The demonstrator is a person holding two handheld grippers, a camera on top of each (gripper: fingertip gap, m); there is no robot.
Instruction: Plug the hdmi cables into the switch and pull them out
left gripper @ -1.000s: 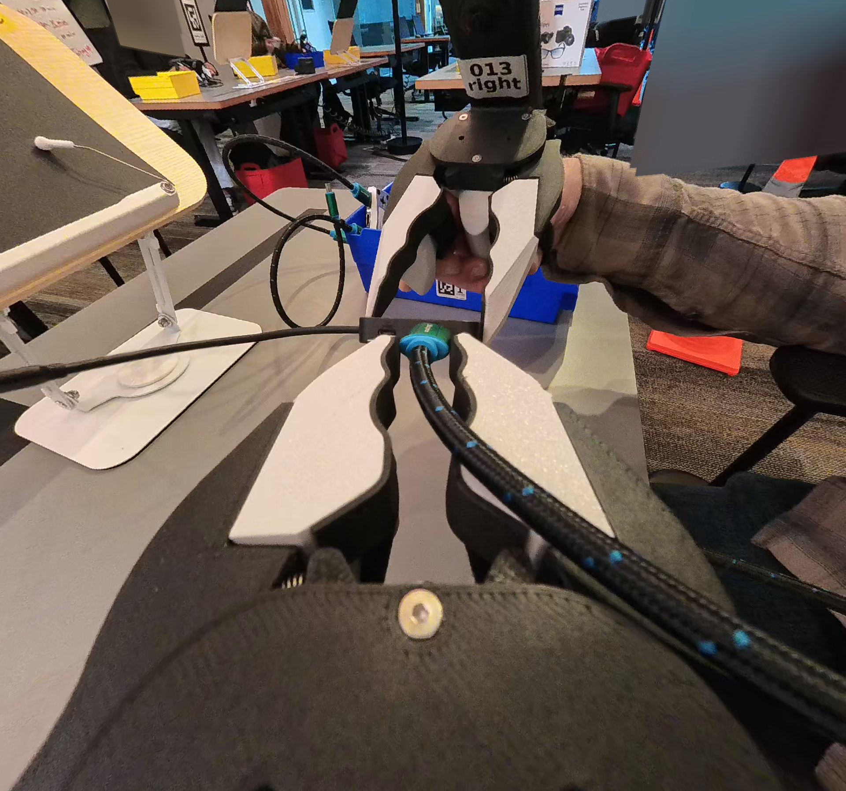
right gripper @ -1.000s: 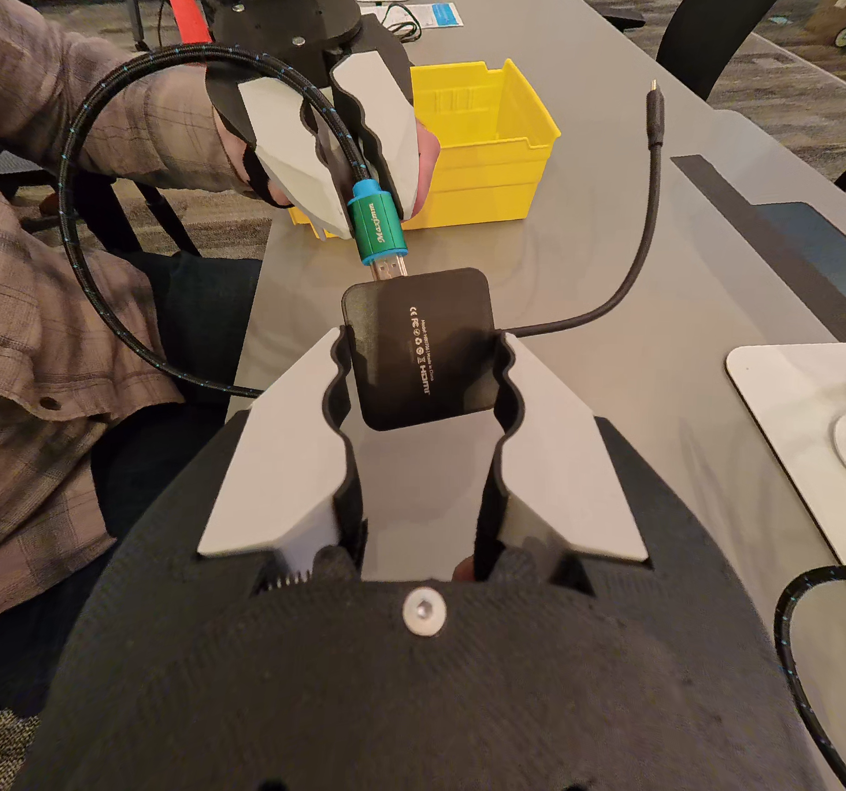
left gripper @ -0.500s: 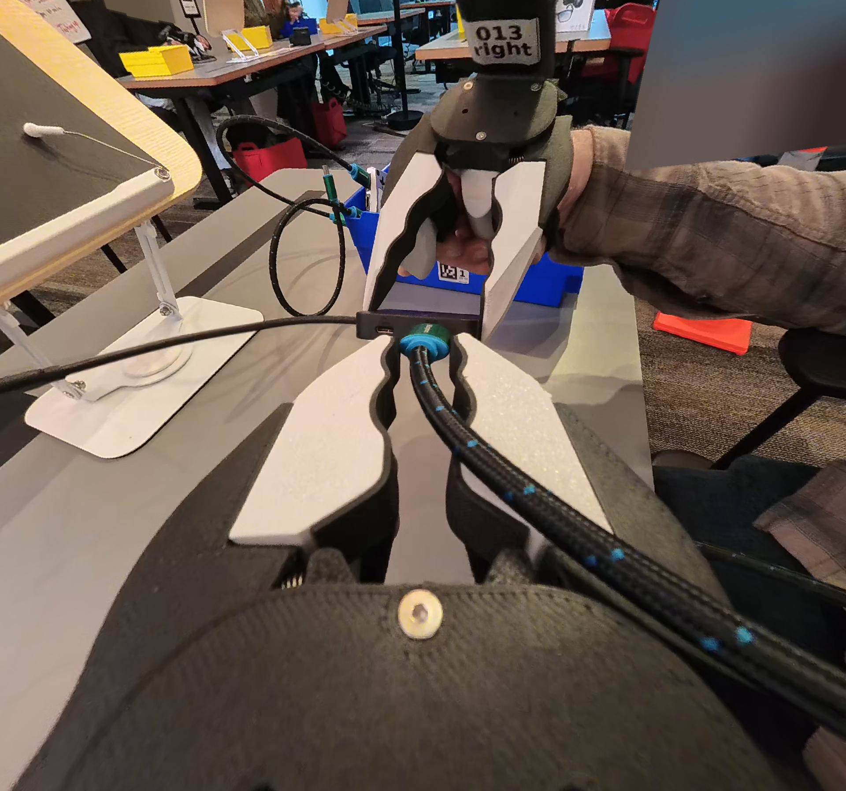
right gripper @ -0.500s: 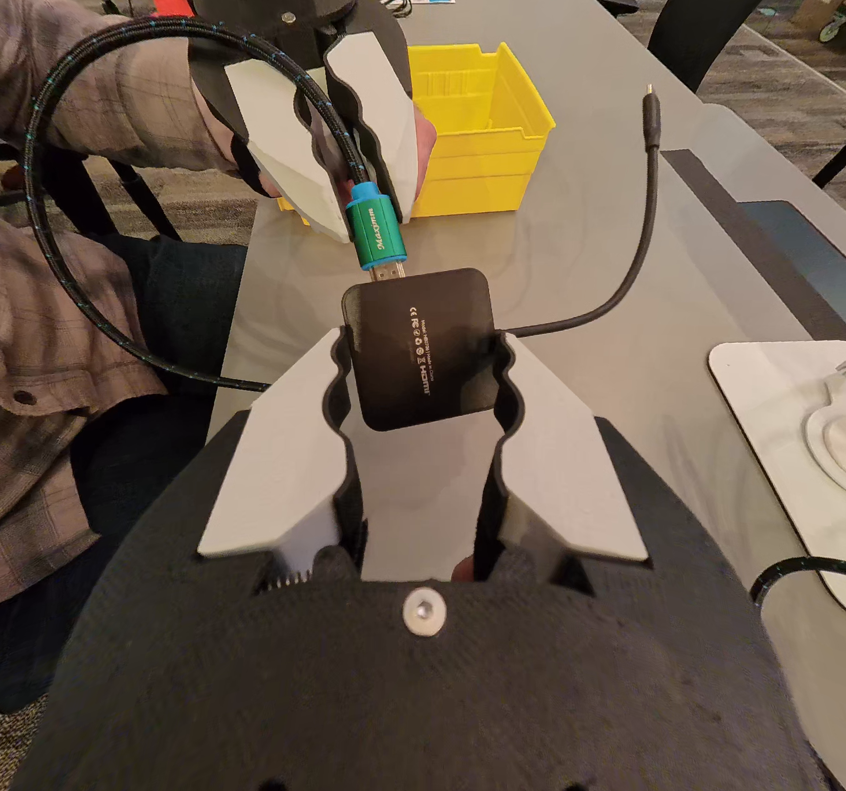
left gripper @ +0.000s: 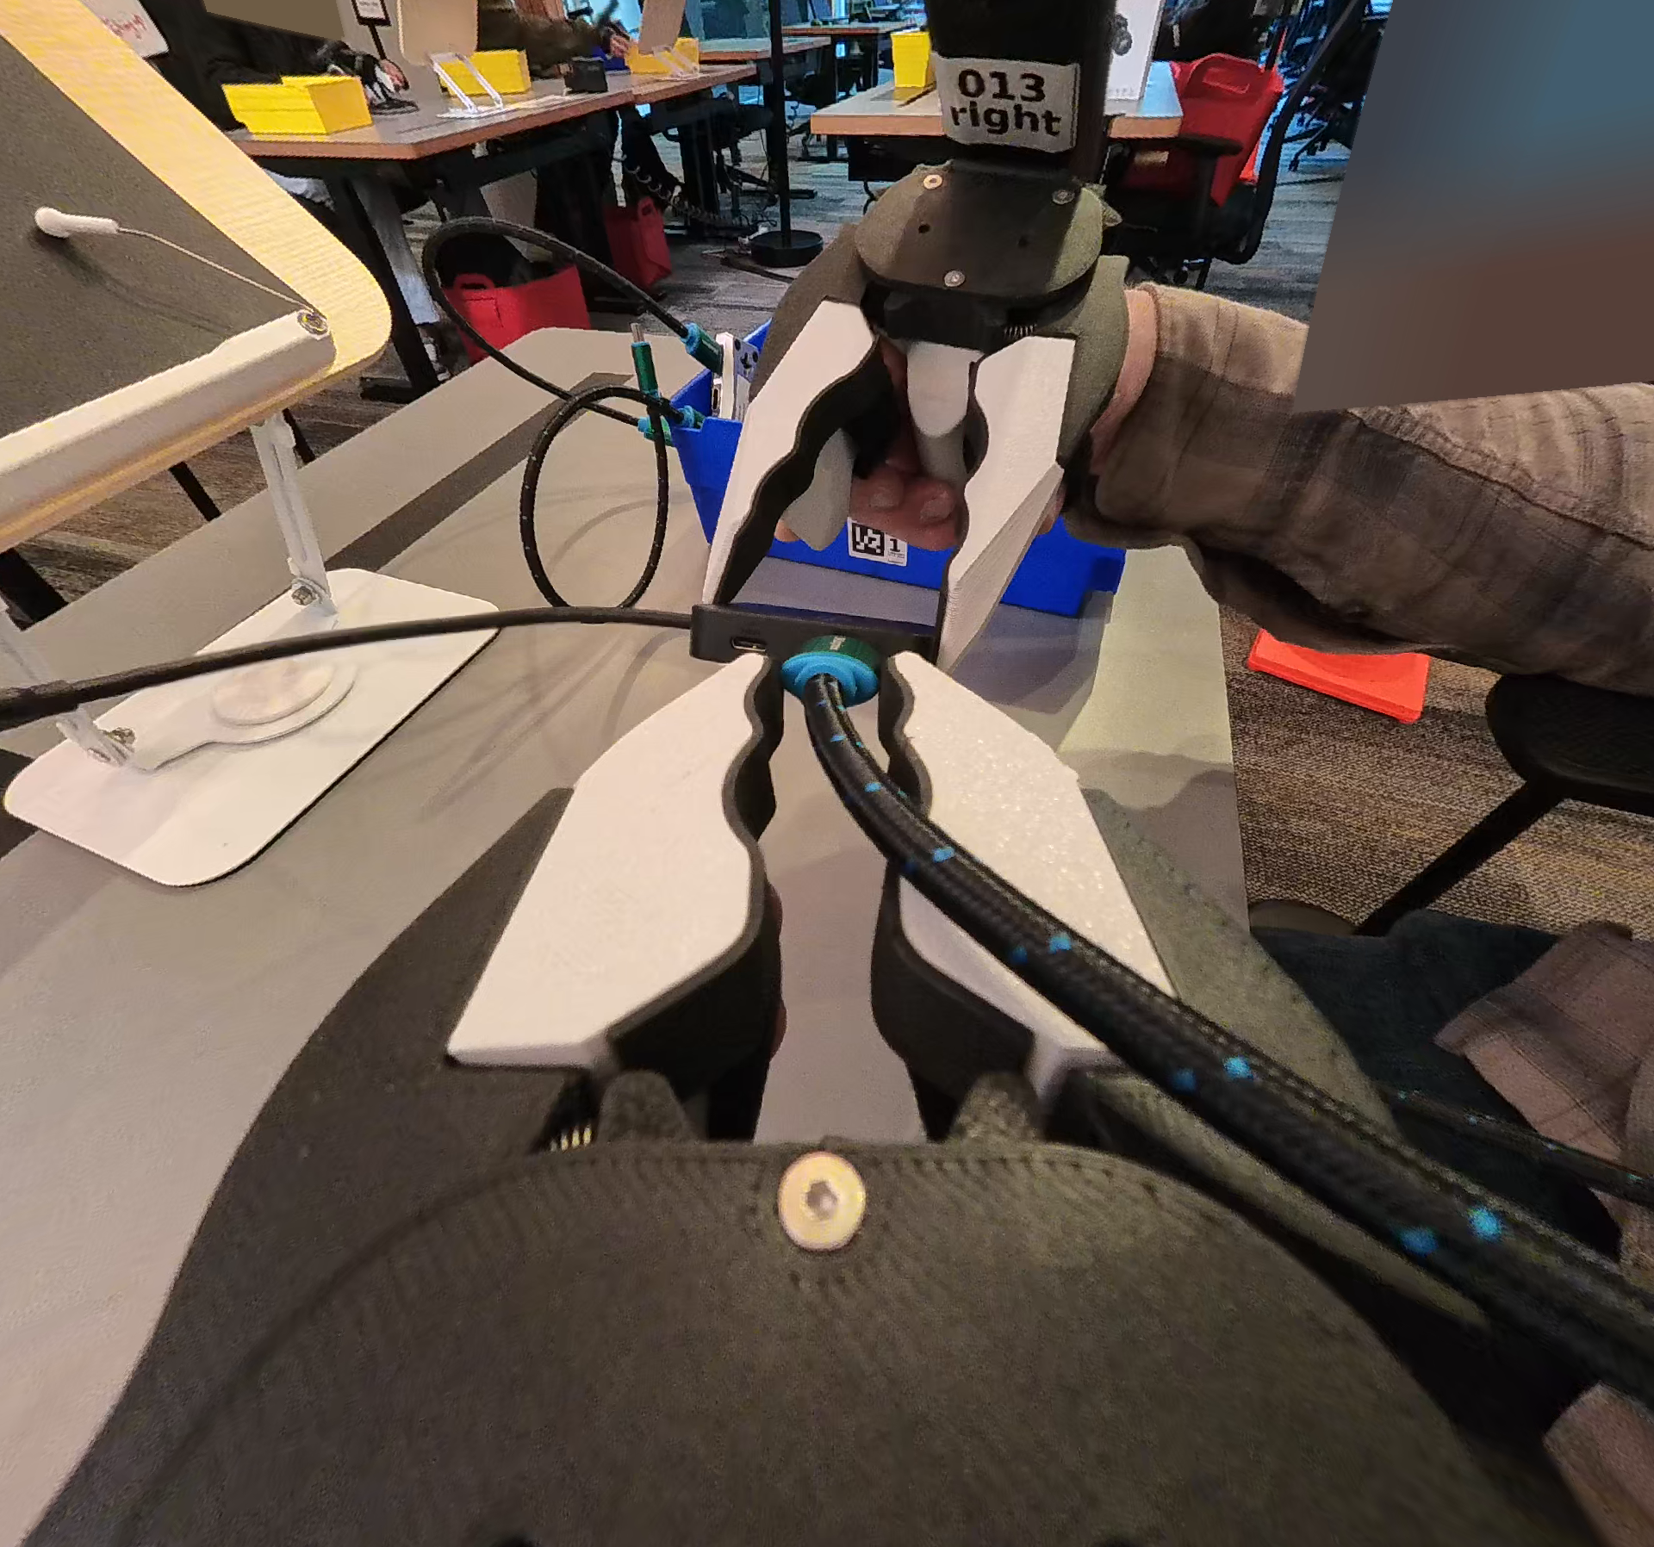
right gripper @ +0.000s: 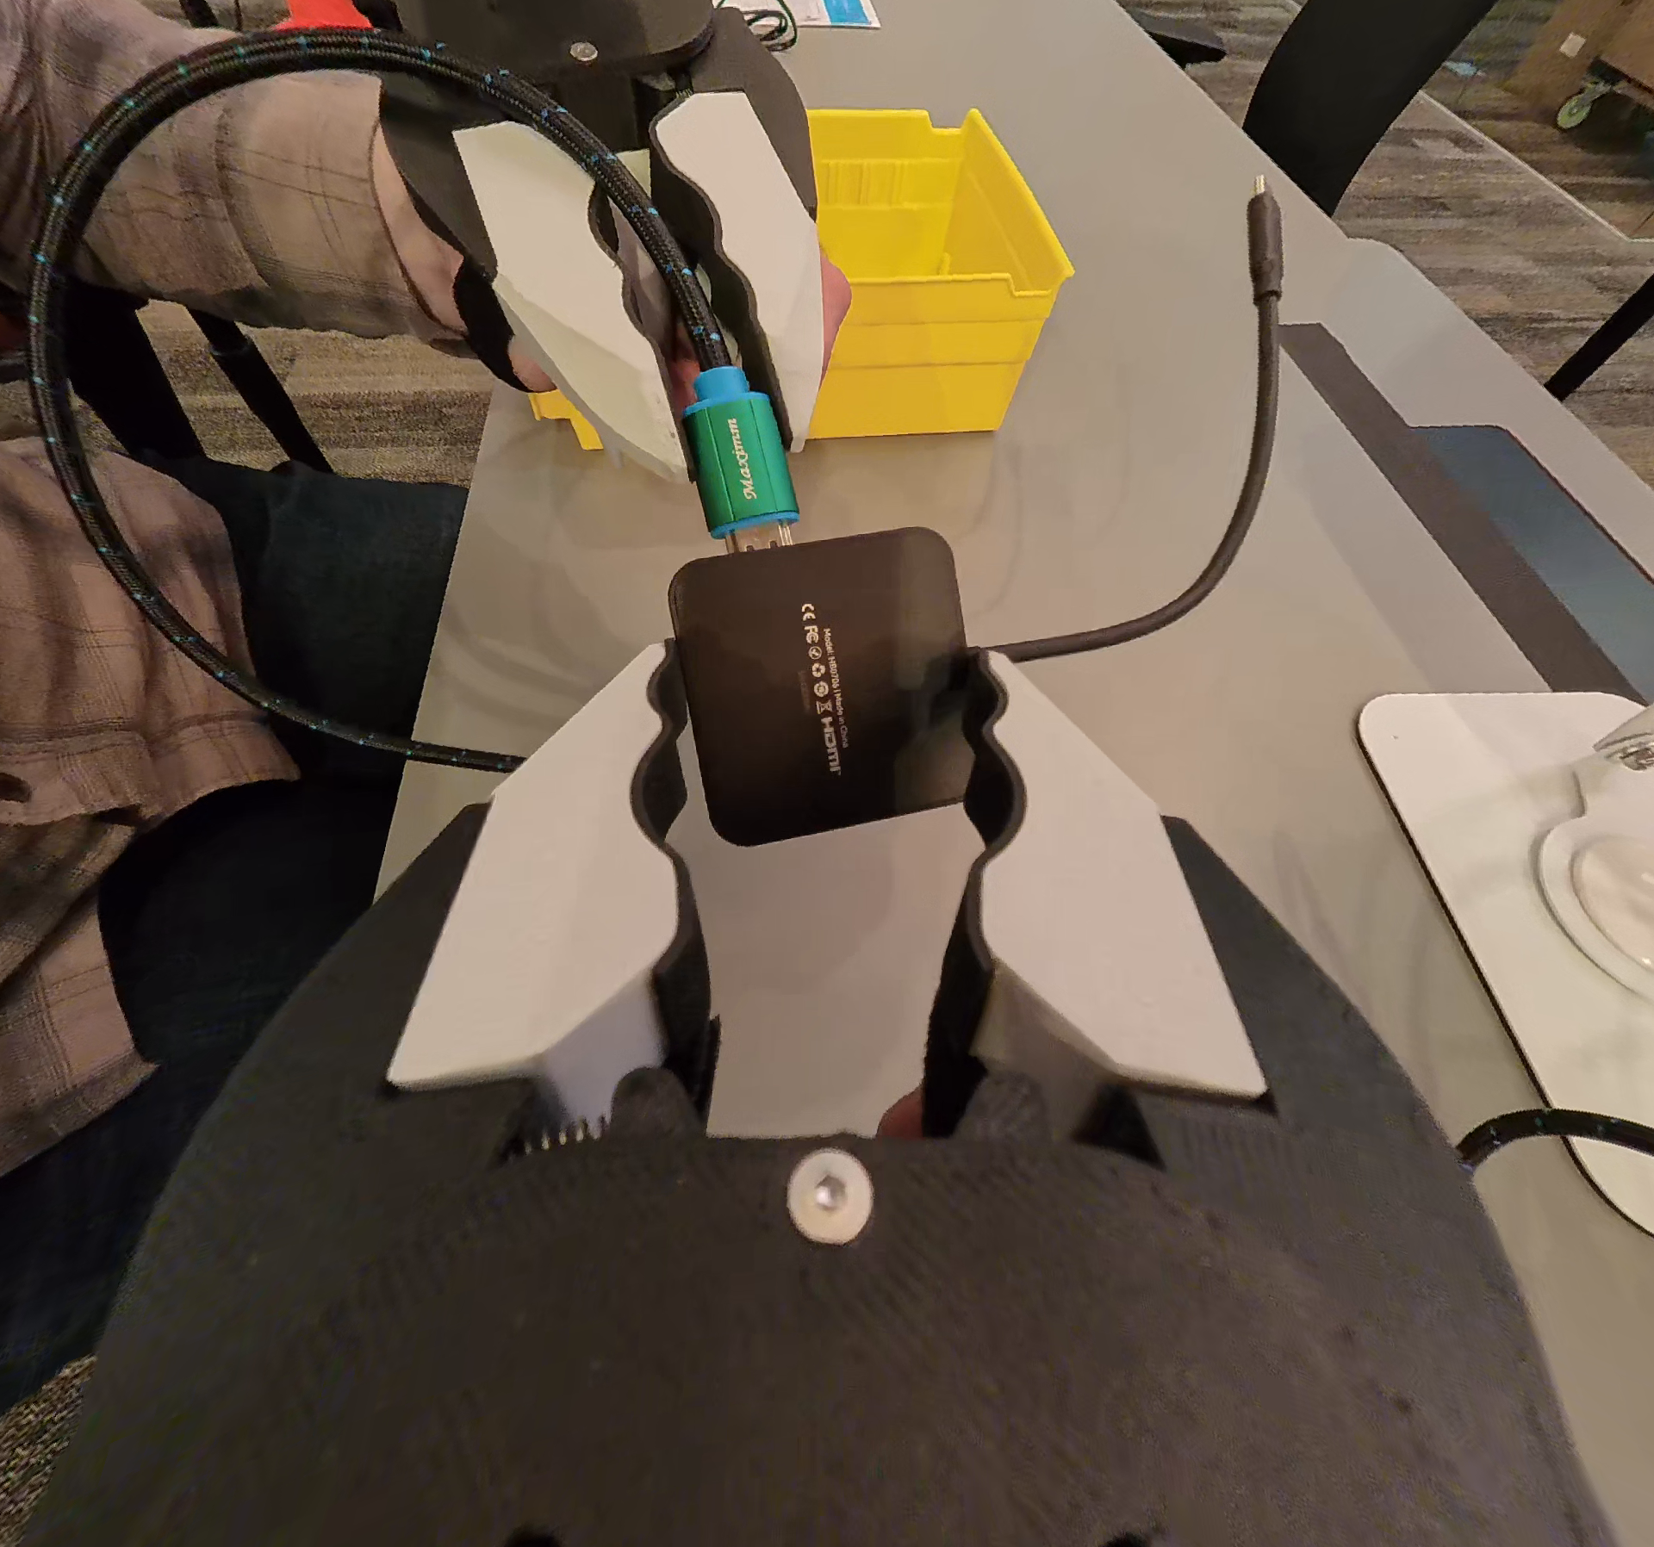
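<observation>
The right gripper (right gripper: 828, 699) is clamping the black HDMI switch (right gripper: 819, 681) between its two white fingers, pinching it by its side edges and holding it above the grey tabletop (right gripper: 1119, 520). The left gripper (left gripper: 828, 685) is gripping the green plug (right gripper: 741, 466) of a braided HDMI cable (left gripper: 1029, 904), its jaws narrowed around the plug's rear end. The plug's metal tip is sitting at the switch's far edge, with part of the metal showing between the green shell and the black housing; how deep it sits cannot be told. The braided cable is looping out from between the left gripper's fingers, arcing over the person's plaid sleeve (right gripper: 179, 188) and passing off the tabletop's left edge in the right wrist view.

A thinner black lead (right gripper: 1253, 430) is running from the switch's side across the tabletop toward its far edge, its small connector lying free. A yellow bin (right gripper: 940, 269) is standing behind the left gripper, near the tabletop's left edge in the right wrist view. In the left wrist view a blue bin (left gripper: 1029, 582) is sitting behind the right gripper at the tabletop's far end, with another coiled cable (left gripper: 591, 475) and green connectors beside it. A white stand base (left gripper: 206, 752) is resting toward the tabletop's left edge in that view.
</observation>
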